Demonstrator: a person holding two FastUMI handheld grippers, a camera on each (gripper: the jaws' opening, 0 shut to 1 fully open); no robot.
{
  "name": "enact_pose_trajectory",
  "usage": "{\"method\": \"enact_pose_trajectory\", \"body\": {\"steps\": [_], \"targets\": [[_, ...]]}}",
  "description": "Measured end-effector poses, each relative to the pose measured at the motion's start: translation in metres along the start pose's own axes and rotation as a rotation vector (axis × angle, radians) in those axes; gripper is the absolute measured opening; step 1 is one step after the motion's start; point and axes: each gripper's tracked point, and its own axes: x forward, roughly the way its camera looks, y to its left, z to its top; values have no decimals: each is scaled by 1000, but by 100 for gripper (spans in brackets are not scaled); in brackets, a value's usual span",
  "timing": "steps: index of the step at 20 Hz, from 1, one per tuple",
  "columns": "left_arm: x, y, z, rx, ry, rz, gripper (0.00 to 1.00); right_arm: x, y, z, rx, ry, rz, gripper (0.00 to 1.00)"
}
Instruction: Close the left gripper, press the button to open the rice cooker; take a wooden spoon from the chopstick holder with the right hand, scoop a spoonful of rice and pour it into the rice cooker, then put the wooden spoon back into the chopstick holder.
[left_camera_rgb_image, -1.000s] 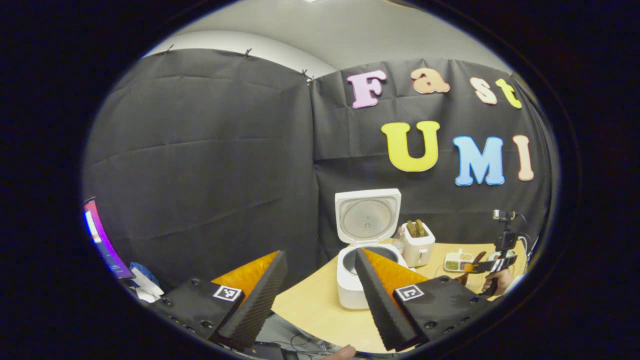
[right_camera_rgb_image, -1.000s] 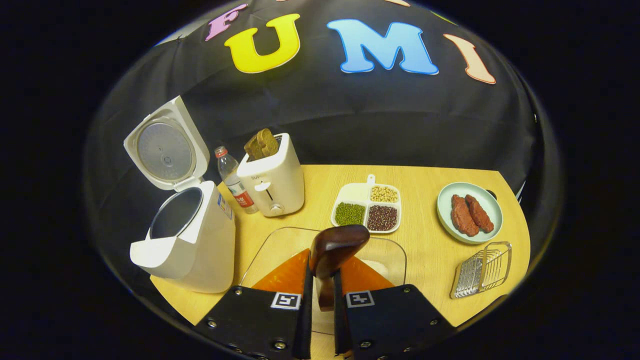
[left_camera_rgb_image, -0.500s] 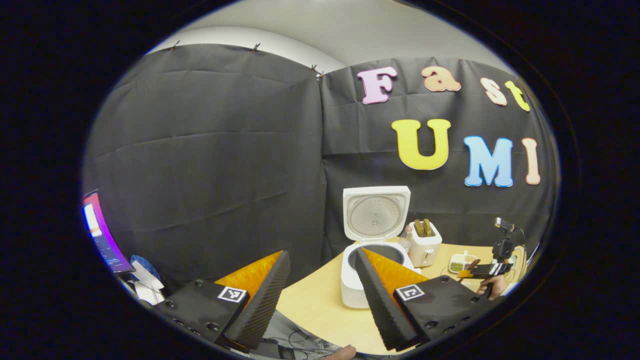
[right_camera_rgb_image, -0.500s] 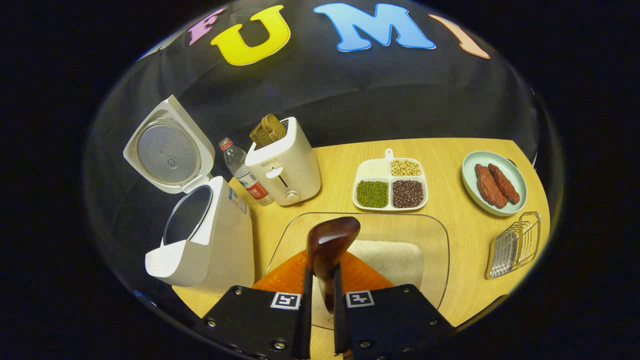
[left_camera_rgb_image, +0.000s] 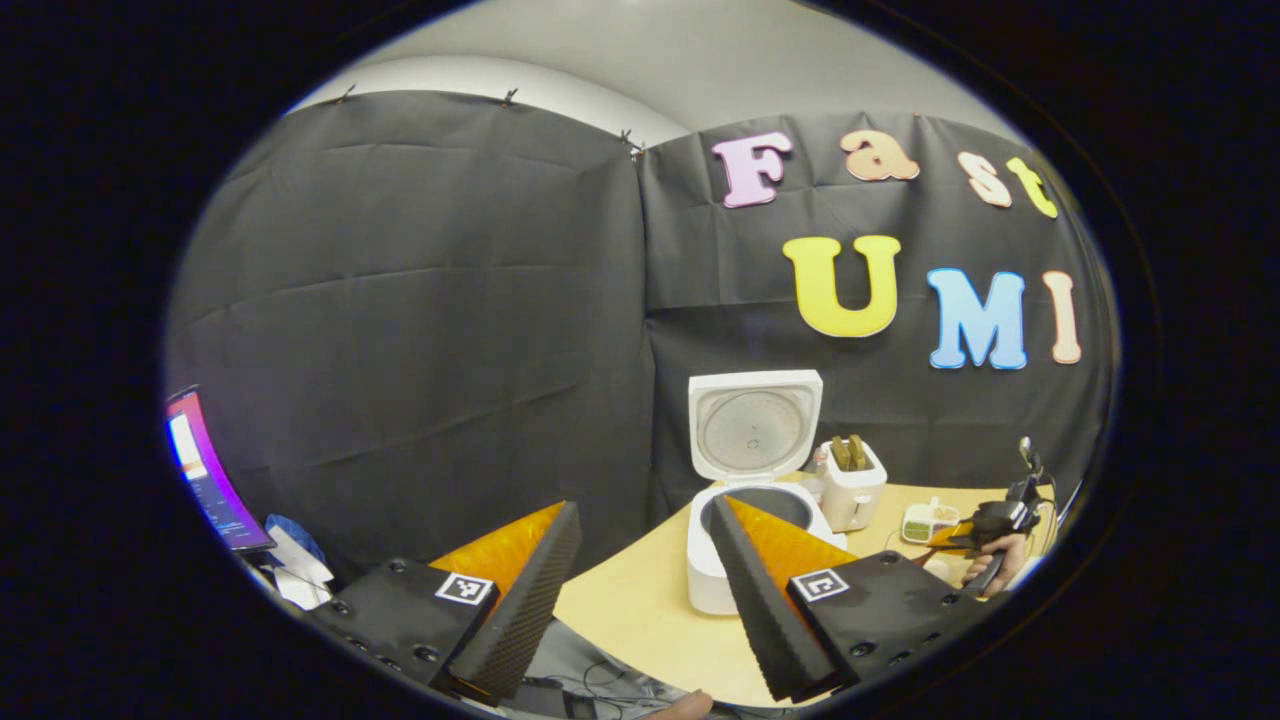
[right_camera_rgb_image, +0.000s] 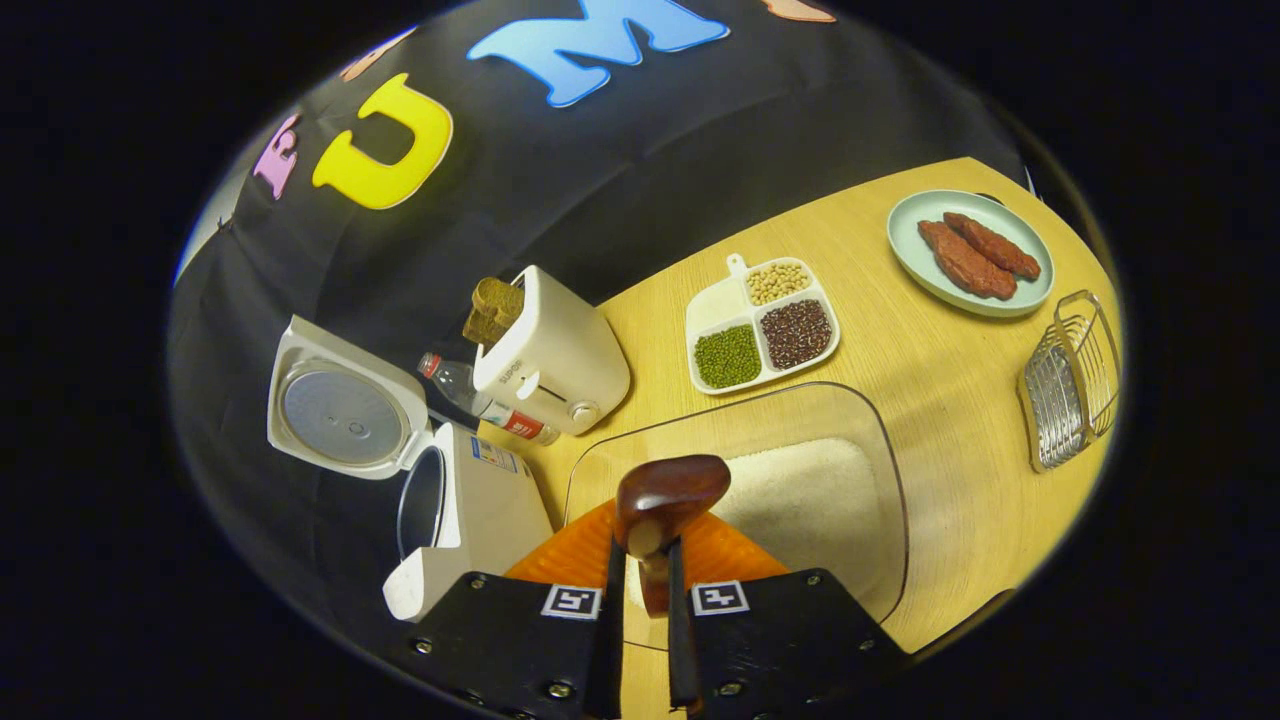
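The right hand-held gripper (right_camera_rgb_image: 640, 560) pinches a wooden spoon (right_camera_rgb_image: 665, 497) above the clear rice tray (right_camera_rgb_image: 880, 470). Left of that tray stands the open rice cooker (right_camera_rgb_image: 470, 510). The left hand-held gripper (left_camera_rgb_image: 640, 545) is spread wide.

White cooker (right_camera_rgb_image: 470, 510) stands lid up, pot exposed; dark wooden spoon (right_camera_rgb_image: 665, 500) tilts over white rice (right_camera_rgb_image: 800, 500) in a clear tray (right_camera_rgb_image: 890, 480); wire holder (right_camera_rgb_image: 1070, 385) lies well apart

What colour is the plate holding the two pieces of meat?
Pale green plate, best seen in the right gripper view.
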Motion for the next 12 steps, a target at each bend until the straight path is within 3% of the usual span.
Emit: {"method": "enact_pose_trajectory", "body": {"steps": [3,12], "targets": [[0,-4,1,8,-5,-10,94,-11,-2,16,66,-35,24,19],[-3,-6,9,1,-23,-41,94,-53,31,46,117,-124,124,18]]}}
